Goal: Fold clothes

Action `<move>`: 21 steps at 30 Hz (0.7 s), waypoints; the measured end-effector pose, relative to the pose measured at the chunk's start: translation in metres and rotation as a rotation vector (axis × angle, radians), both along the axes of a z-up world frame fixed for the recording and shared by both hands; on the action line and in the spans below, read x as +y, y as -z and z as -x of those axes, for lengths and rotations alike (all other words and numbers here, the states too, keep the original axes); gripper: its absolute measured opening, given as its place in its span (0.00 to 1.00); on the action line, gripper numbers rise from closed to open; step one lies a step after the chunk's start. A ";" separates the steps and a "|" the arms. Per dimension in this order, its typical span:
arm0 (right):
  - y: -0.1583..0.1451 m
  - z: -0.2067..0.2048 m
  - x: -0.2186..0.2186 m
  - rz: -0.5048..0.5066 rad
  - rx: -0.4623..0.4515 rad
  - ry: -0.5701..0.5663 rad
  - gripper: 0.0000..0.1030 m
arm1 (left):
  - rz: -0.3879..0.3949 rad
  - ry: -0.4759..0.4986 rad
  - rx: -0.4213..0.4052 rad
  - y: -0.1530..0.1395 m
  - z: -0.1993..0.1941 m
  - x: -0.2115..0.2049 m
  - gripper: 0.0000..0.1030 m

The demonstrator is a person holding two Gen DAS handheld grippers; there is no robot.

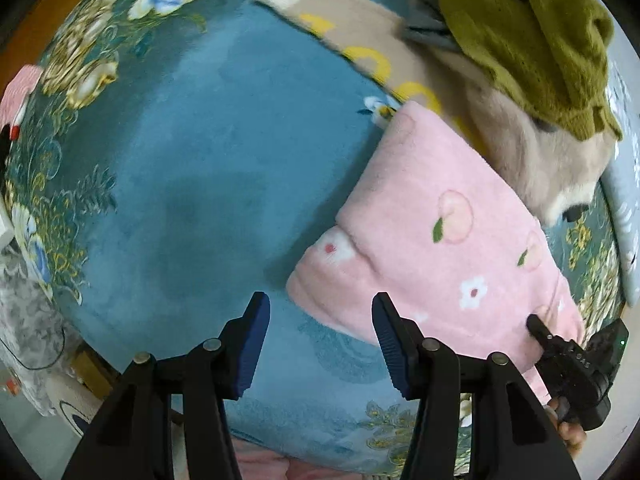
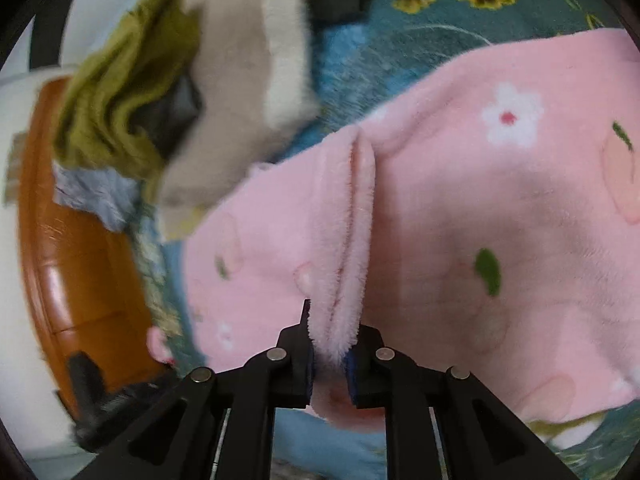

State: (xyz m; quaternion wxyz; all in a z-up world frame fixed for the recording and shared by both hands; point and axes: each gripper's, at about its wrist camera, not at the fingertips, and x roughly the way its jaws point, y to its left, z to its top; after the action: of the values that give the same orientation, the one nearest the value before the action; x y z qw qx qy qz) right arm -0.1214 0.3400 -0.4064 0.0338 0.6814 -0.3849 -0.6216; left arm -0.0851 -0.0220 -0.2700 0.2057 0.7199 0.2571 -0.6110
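A pink fleece garment with peach and flower prints lies on a blue floral carpet. My left gripper is open and empty, just left of the garment's near corner. My right gripper is shut on a folded edge of the pink garment, which is lifted and drapes to the right. The right gripper also shows in the left wrist view at the garment's far right corner.
A beige garment with yellow marks, an olive green one and a grey one are piled behind the pink one. The same pile sits left in the right wrist view, by an orange-brown wooden edge.
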 end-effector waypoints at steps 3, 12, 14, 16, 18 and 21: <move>-0.009 -0.004 0.013 -0.011 0.025 0.021 0.35 | 0.004 0.058 0.010 0.004 0.014 0.013 0.53; -0.003 -0.012 0.033 0.046 0.007 0.096 0.55 | -0.036 0.227 0.038 0.007 0.044 0.066 0.53; -0.005 -0.016 0.031 0.049 0.015 0.102 0.55 | -0.049 0.274 0.049 0.006 0.050 0.078 0.53; -0.008 -0.021 0.028 0.052 0.023 0.108 0.55 | -0.047 0.317 0.054 0.004 0.054 0.087 0.53; -0.010 -0.025 0.026 0.056 0.031 0.114 0.55 | -0.053 0.334 0.060 0.002 0.058 0.093 0.53; -0.013 -0.032 0.022 0.061 0.043 0.123 0.55 | -0.086 0.358 0.077 -0.001 0.068 0.106 0.53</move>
State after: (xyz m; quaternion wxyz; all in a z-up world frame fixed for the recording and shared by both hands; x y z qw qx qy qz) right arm -0.0893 0.3620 -0.3935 0.0244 0.6416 -0.4440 -0.6250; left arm -0.1528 0.0839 -0.2687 0.0527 0.7382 0.1585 -0.6535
